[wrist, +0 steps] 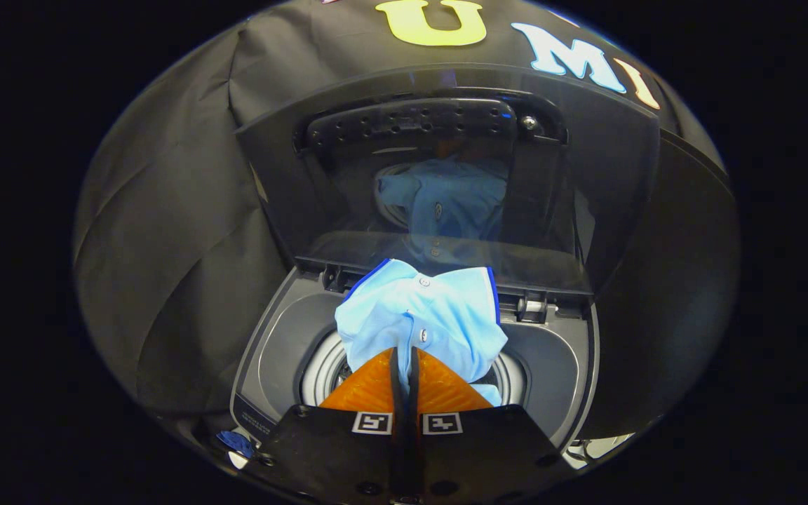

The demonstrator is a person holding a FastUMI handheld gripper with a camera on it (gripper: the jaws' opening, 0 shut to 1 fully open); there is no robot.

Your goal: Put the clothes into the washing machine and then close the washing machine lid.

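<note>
Black cloth [165, 210] wraps the booth behind and to both sides of one top-loading washer [558, 365], lid [446, 175] raised.

Nearest are the tongs [404, 361], their two fingers [369, 389] pressed almost together with only a thin dark slit between them. A fold of one light blue shirt [421, 315] is pinched in that slit; the exact spot where the pads meet the fabric is covered by the cloth itself. The shirt bunches up just ahead of the fingers, hanging over the round drum mouth [323, 368] of the washer. Dark blue trim runs along two of its edges, and two small buttons show on its placket. How far the shirt's lower part reaches into the drum cannot be told, since the fingers and the tongs' body block it.

Around the shirt, the washer's grey top deck shows on both sides of the drum mouth; most of the drum's ring is hidden. At the back of the deck sit two hinges, one on each side of the shirt.

Beyond the shirt stands the lid, upright and tinted, with a perforated panel across its upper part. A dim blue mirror image of the shirt shows in the lid glass, blurred.
</note>
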